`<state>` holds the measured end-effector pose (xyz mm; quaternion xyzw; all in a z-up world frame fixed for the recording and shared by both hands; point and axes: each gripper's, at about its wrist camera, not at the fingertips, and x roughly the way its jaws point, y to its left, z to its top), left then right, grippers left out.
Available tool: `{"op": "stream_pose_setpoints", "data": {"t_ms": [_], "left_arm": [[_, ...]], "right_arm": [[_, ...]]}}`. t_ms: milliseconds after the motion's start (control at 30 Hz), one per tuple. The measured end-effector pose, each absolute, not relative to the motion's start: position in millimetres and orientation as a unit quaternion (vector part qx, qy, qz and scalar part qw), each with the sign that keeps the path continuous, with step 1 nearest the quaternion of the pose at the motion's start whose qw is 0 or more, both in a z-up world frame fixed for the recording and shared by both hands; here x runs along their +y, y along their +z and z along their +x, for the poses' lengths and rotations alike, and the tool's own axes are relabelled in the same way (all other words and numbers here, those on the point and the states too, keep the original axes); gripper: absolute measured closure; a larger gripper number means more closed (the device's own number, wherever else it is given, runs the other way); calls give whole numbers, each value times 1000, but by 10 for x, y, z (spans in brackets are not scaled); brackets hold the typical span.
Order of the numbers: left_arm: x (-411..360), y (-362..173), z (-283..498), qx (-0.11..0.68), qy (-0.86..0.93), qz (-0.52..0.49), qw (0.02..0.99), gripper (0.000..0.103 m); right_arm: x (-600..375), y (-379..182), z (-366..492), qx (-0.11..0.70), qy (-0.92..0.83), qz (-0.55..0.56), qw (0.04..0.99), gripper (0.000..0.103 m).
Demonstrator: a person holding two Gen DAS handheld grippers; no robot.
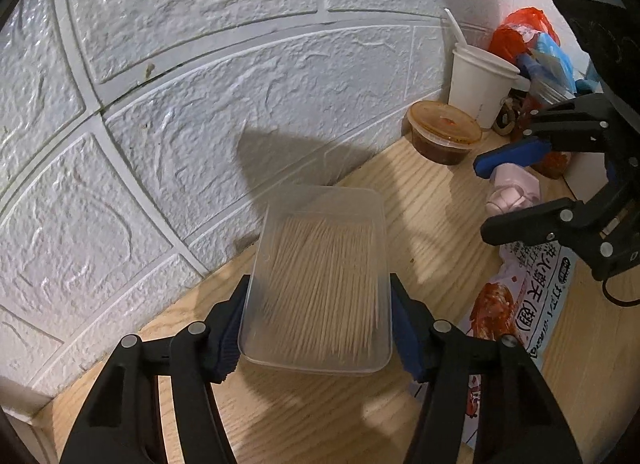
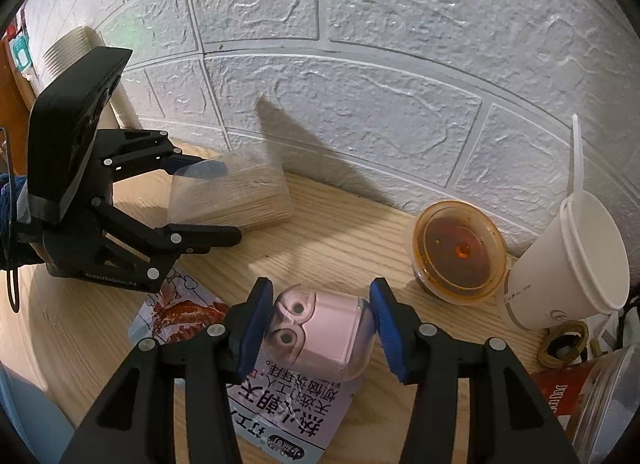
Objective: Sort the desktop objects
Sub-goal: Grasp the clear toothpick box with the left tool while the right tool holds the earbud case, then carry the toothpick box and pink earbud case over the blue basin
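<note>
A clear plastic box of toothpicks (image 1: 320,264) sits between the blue pads of my left gripper (image 1: 318,320), which press on its two long sides near the close end. In the right wrist view the toothpick box (image 2: 240,196) is tilted over the wooden desk (image 2: 340,224) by the wall, held by the left gripper (image 2: 224,200). My right gripper (image 2: 320,320) is shut on a pink case in a clear shell (image 2: 324,332), just above a printed food packet (image 2: 292,416). The left wrist view shows the right gripper (image 1: 486,198) and the pink case (image 1: 514,188) at the right.
A sauce tub with an orange lid (image 2: 458,248) and a white paper cup with a spoon (image 2: 568,260) stand by the white brick wall. Red and blue bags (image 1: 524,36) pile up in the corner. A jar (image 2: 600,404) and rings (image 2: 564,344) lie at the right.
</note>
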<state>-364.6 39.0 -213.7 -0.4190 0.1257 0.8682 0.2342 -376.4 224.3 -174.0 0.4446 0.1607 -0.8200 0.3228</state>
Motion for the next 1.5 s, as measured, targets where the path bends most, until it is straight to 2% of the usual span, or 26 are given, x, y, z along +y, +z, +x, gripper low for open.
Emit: {"op": "stream_pose_setpoints", "data": {"t_ms": [67,300,500,867,1133,1333,1500], "left_arm": [[104,-2053,-3459,127,868,-420,233,43],[238,-1991,-3407,136,874,-411,222,43],[166,-1684,-3234,135,881,-402,208,43],[10,-649,-2752,130,905,-351,200,43],[-134,8,-2120,123,916,-331,193,43],[-161,116,-1449,103,911,-342,207,43],[-217,-50,-975,98,901,-370,202,43]], "right_arm": [[2299,-1716,-3765,161,-820,445,324,51],[2148,-1774,-3699,169,-820,443,321,51],[2182,-1571,-3588,180,-824,439,310,51],[2263,-711,-3105,203,-836,415,295,51],[2360,-65,-2529,186,-852,398,284,51],[2401,165,-1774,176,-851,402,290,51],[2400,3,-1328,158,-849,426,269,51]]}}
